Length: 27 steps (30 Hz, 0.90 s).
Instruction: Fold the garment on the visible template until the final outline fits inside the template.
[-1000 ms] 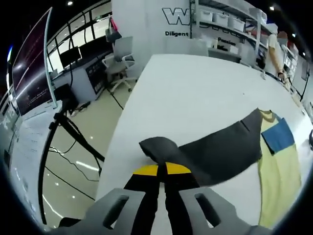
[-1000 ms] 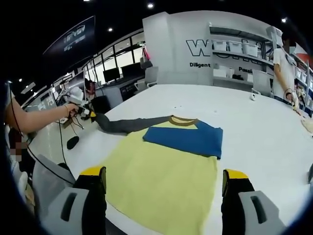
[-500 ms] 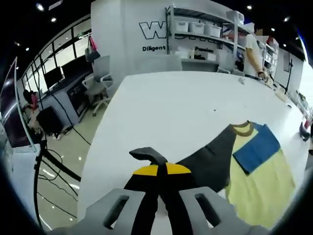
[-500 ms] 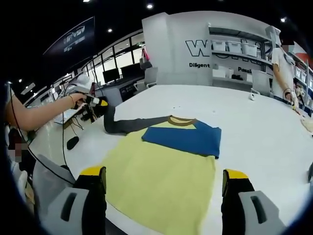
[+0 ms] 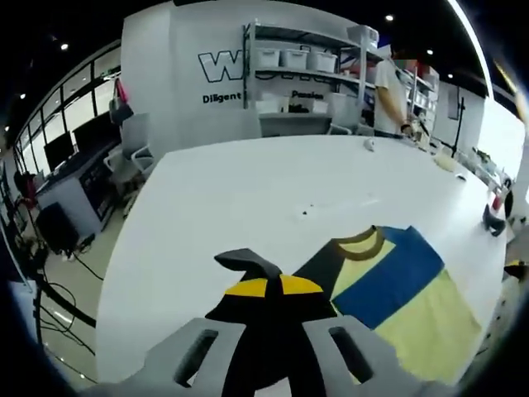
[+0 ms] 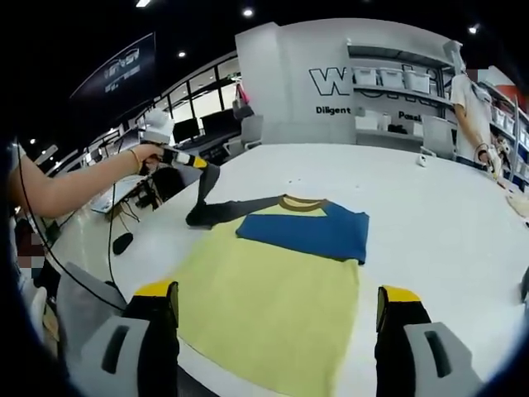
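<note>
Left gripper (image 6: 201,163) clamped on the dark sleeve (image 6: 204,192) cuff, lifted above the white counter (image 6: 430,215), sleeve hanging down to the garment (image 6: 277,285). Garment lies flat on the counter, yellow body, blue sleeve folded across the chest. Right gripper (image 6: 277,318) jaws wide apart, holding nothing, at the garment's near hem.

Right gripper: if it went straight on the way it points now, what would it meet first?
Probably the yellow body of the shirt, spread on the white table ahead of the open right gripper; height above the cloth is unclear.
</note>
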Available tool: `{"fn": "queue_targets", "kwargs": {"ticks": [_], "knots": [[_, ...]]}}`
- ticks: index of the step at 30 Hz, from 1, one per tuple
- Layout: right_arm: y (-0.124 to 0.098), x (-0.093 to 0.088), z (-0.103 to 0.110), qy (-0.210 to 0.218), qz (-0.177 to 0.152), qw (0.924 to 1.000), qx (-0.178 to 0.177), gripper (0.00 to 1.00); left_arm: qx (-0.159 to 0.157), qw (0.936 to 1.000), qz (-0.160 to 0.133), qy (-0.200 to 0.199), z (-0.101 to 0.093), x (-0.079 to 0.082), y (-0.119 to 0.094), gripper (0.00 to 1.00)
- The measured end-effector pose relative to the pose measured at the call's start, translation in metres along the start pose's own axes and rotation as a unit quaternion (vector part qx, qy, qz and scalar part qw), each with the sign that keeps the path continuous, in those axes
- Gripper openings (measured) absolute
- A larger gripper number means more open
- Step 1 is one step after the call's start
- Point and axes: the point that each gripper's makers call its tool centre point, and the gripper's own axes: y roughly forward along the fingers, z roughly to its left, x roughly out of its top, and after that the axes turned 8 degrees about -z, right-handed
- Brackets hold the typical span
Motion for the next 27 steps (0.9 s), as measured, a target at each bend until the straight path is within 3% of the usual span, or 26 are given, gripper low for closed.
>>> {"fn": "queue_targets", "kwargs": {"ticks": [7, 10, 19, 24, 27], "knots": [[-0.002, -0.004, 0.001, -0.020, 0.014, 0.9997, 0.006, 0.99, -0.029, 0.9996, -0.007, -0.006, -0.036, 0.009, 0.005, 0.02], [-0.003, -0.009, 0.003, -0.025, 0.023, 0.9993, 0.014, 0.99, -0.051, 0.9986, -0.008, -0.003, -0.063, 0.010, 0.010, 0.02], [-0.012, -0.021, -0.005, -0.023, 0.035, 0.9991, 0.005, 0.99, -0.084, 0.9963, -0.014, 0.015, -0.121, 0.021, 0.023, 0.02], [-0.016, -0.027, -0.012, -0.017, 0.038, 0.9991, -0.004, 0.99, -0.115, 0.9916, -0.027, 0.053, -0.170, 0.033, 0.031, 0.02], [-0.020, -0.030, -0.018, -0.012, 0.038, 0.9991, -0.012, 0.99, -0.127, 0.9851, -0.029, 0.112, -0.192, 0.027, 0.037, 0.02]]}}
